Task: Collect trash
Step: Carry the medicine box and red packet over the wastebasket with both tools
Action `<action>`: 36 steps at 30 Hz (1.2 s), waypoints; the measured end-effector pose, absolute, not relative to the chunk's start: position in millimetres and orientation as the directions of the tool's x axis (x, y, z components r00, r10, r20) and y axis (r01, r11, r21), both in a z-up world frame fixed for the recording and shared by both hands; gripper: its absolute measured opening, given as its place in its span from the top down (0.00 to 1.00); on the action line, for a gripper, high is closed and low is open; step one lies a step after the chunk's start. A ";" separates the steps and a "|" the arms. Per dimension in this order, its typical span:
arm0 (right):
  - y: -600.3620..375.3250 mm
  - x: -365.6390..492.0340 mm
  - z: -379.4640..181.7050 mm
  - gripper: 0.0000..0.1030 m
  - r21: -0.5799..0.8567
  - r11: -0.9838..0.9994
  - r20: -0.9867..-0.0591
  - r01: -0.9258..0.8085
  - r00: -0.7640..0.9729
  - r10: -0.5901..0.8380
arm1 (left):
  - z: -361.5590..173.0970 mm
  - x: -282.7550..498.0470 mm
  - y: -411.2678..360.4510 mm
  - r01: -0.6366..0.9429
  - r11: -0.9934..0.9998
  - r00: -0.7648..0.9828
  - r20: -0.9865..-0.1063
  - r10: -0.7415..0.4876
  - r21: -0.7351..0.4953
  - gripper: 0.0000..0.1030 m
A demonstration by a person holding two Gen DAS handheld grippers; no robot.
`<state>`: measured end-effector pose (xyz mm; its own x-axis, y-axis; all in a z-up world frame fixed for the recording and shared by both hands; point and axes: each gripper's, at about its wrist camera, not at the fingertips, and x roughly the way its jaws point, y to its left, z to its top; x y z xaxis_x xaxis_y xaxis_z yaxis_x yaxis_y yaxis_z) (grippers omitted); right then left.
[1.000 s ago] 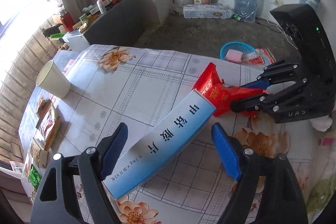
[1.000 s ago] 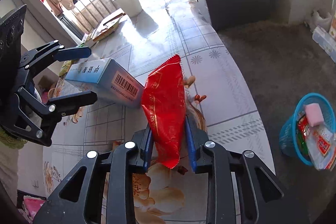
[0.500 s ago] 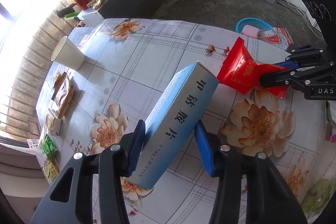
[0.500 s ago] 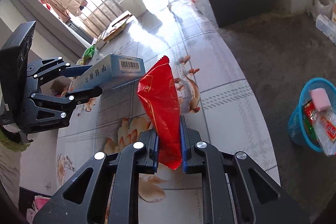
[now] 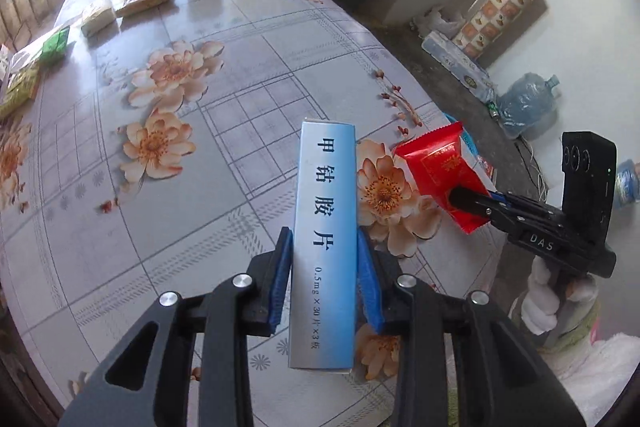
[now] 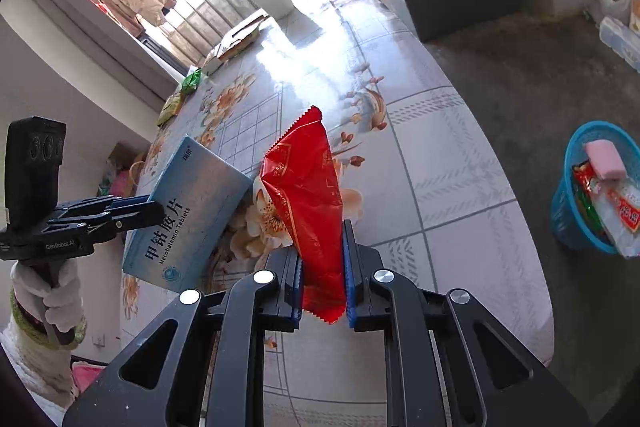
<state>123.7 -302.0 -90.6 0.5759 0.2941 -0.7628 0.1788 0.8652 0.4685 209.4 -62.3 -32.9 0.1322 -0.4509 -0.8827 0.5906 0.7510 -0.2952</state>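
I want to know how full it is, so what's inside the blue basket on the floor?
The blue basket holds a pink block lying on top of some printed wrappers. Whatever lies beneath those, and the basket's bottom, is covered.

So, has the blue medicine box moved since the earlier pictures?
Yes. The blue medicine box lay on the flowered tablecloth before; now the left tool, whose jaws have just been closing, holds it lifted off the cloth, turned on edge.

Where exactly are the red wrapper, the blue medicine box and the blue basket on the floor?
red wrapper [image 6: 306, 195]: right wrist view, middle of its crinkled face.
blue medicine box [image 5: 325, 227]: left wrist view, its printed narrow side.
blue basket [image 6: 564, 203]: right wrist view, its near outer wall.
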 end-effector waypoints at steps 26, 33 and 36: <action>-290.6 144.4 -98.8 0.61 0.354 0.911 -0.805 0.212 0.565 0.181 | -49.0 170.7 -71.2 0.561 0.817 0.376 -0.837 -0.398 -0.137 0.70; -298.4 138.6 -99.1 0.84 0.389 0.890 -0.798 0.239 0.570 0.196 | -40.2 168.9 -69.6 0.567 0.814 0.409 -0.815 -0.411 -0.126 0.71; -303.8 131.8 -94.8 0.86 0.416 0.876 -0.781 0.242 0.589 0.208 | -33.4 168.6 -71.4 0.576 0.808 0.421 -0.803 -0.423 -0.124 0.71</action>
